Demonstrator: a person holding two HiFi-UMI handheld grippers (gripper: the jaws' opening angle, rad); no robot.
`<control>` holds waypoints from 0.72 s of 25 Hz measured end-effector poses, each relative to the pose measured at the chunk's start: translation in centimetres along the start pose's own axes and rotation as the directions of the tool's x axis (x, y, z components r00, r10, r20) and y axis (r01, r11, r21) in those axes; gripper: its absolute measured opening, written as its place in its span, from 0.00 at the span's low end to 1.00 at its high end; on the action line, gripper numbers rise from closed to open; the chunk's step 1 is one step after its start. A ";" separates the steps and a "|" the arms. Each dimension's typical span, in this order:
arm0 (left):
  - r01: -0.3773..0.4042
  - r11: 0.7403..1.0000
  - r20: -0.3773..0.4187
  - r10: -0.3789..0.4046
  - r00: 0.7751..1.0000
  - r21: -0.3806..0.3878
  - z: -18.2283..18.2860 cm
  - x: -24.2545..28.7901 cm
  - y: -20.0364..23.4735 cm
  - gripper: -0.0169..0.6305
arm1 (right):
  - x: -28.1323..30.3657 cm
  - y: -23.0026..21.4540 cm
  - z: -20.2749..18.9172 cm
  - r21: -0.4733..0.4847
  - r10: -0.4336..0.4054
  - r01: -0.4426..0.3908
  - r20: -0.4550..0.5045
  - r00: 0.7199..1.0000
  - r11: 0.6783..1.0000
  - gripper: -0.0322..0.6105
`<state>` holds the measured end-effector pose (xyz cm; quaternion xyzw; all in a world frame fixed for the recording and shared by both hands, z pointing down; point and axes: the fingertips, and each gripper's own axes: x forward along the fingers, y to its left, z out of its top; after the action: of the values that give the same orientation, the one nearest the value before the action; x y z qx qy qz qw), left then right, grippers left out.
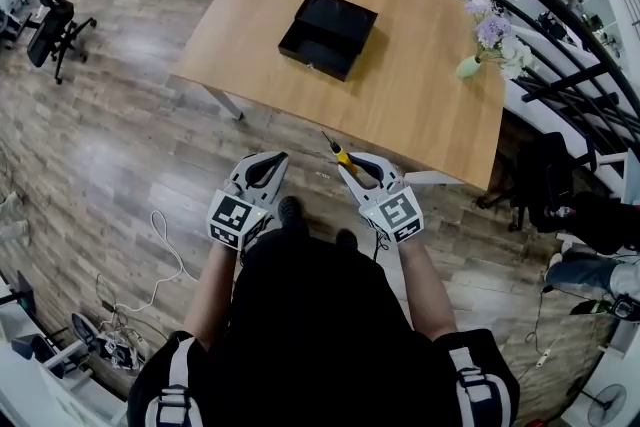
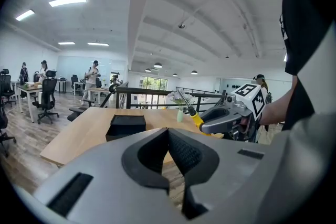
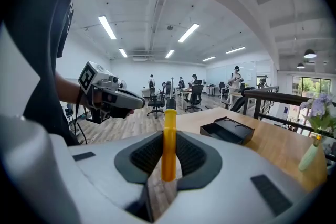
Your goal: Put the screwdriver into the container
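Table [image 1: 420, 115] ahead of person, strip of floor between. Container [image 1: 328, 33] on table, near middle. Flower vase [image 1: 468, 66] on table at right edge, well apart from container. Railing [image 1: 565, 78] beyond table, right. Office chair [image 1: 50, 23] far left. Cable [image 1: 168, 245] on floor, left of person. Left gripper [image 1: 268, 160], right gripper [image 1: 352, 160] side by side, short of table's near edge. Screwdriver [image 1: 341, 155] between right gripper's jaws, tip toward table.
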<state>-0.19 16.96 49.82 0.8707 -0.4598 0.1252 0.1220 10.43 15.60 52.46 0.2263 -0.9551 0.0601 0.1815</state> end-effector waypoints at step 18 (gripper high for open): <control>0.057 0.998 0.011 -0.058 0.998 0.013 -0.3 -1.4 7.4 0.06 | 6.1 0.5 1.4 0.022 -0.088 0.088 -0.015 0.996 0.996 0.19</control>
<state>-7.15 14.14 50.36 0.8849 -0.4345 0.1195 0.1176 4.70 13.25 53.42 0.2697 -0.9422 0.0642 0.1880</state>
